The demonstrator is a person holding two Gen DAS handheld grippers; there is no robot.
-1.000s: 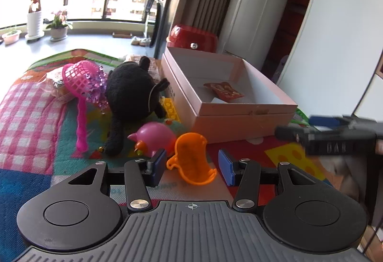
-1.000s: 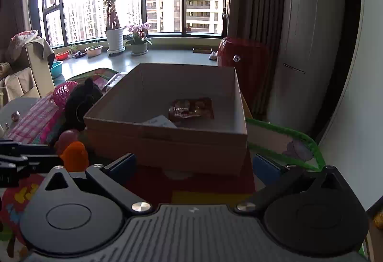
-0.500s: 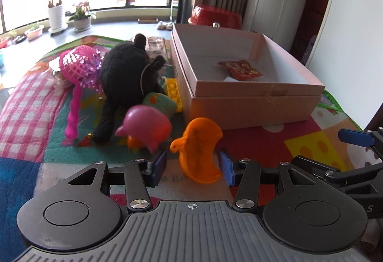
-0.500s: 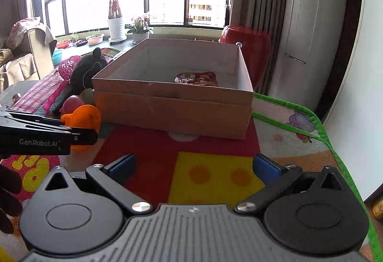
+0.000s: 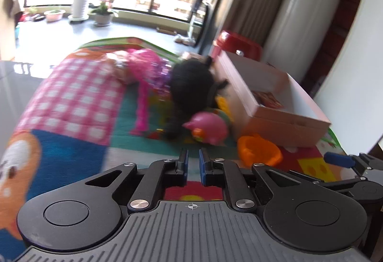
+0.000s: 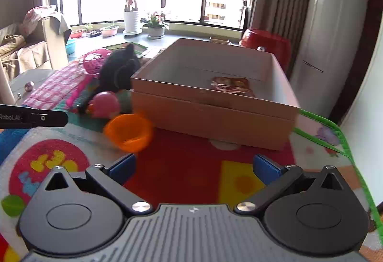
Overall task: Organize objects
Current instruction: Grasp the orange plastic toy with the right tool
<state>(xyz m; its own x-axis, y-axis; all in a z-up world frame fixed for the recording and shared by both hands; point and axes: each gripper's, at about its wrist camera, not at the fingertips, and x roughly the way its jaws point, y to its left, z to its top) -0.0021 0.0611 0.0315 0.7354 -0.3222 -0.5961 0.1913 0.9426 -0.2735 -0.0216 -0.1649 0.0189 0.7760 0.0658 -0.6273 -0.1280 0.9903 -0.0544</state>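
2 tools hang over a bright play mat (image 6: 182,166) strewn with toys. The left tool (image 5: 192,166) has its blue pads drawn together to a narrow slit with nothing between them; it points down at the mat just short of the pink pig toy (image 5: 208,126). The right tool (image 6: 194,167) stands wide, its 2 blue pads far apart with only red and yellow mat between them. An orange cup (image 6: 129,131) lies on its side on the mat, near the front left corner of the cardboard box (image 6: 210,116) and just ahead of the right tool's left pad, touching neither tool. The box is open on top and holds 1 red packet (image 6: 231,84) on its floor. Beside the box's left side sit the pig toy, a black plush animal (image 6: 118,70) and, further left, a pink net scoop (image 5: 143,84) on a pink checked patch of the mat. Behind the box stands a red pot (image 6: 265,42). Much of the left wrist view is blurred.
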